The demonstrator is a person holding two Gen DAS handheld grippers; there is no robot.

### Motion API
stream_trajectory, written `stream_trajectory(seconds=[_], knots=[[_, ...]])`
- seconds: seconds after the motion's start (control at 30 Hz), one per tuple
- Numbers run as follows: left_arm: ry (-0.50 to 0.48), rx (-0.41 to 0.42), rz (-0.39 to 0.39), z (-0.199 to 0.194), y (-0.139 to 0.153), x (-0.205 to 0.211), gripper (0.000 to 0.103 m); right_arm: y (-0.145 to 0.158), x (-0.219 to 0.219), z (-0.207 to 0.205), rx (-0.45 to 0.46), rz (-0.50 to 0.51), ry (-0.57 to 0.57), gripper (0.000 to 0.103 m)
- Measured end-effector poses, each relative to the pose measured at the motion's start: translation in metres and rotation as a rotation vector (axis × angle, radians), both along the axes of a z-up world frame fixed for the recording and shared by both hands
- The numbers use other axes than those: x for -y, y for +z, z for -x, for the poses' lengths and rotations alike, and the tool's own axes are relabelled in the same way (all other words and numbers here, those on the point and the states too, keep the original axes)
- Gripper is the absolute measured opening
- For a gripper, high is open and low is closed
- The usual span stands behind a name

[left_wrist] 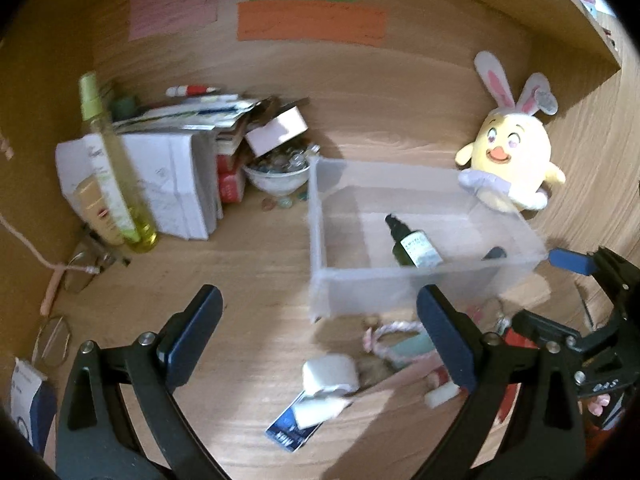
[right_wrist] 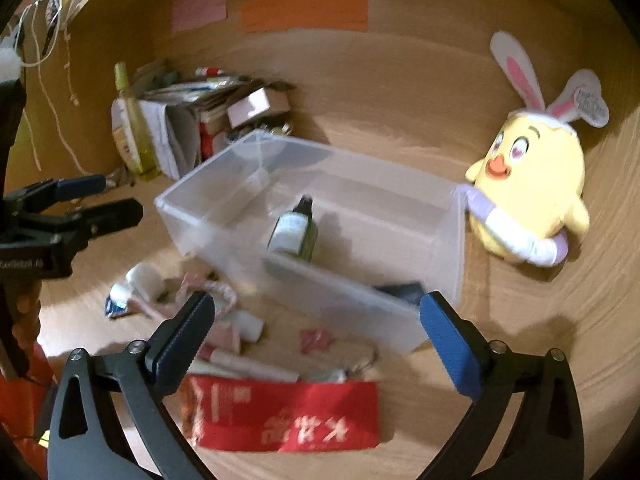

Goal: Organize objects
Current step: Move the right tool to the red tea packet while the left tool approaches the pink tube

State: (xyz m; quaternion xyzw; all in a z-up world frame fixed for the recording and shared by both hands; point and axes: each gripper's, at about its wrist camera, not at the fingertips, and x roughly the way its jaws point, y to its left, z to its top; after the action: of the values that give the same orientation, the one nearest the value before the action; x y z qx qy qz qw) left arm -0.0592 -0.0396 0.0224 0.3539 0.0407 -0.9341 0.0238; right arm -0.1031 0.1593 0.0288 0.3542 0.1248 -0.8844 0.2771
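Nearest, the left gripper (left_wrist: 320, 336) and the right gripper (right_wrist: 318, 338) both stand with jaws wide apart, nothing between them. Just beyond lies a clutter of small items, among them a red printed packet (right_wrist: 288, 416) and a white tape roll (left_wrist: 330, 374). Farther on sits the clear plastic bin (left_wrist: 320, 216), holding a dark green spray bottle (left_wrist: 412, 246). A yellow chick plush with rabbit ears (left_wrist: 512, 152) sits at its far right.

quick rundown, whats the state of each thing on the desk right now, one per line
clear bin: upright, open-topped
dark green bottle: lying inside the bin
yellow plush chick: against the bin's far corner
tall yellow-green spray bottle: standing, leaning on the paper stack
red packet: flat on the desk
left gripper: open, empty
right gripper: open, empty
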Motion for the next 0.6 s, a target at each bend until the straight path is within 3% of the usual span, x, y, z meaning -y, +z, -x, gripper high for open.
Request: stream_trajectory(seconds=[0.3, 0.6], knots=[[0.033, 0.123, -0.028, -0.016, -0.042, 0.011, 0.099, -0.032, 0.011, -0.025, 0.073, -0.014, 0.033, 0.102], [0.003, 0.170, -0.026, -0.021, -0.067, 0.001, 0.099, -0.054, 0.004, -0.026, 0.145, 0.007, 0.016, 0.102]])
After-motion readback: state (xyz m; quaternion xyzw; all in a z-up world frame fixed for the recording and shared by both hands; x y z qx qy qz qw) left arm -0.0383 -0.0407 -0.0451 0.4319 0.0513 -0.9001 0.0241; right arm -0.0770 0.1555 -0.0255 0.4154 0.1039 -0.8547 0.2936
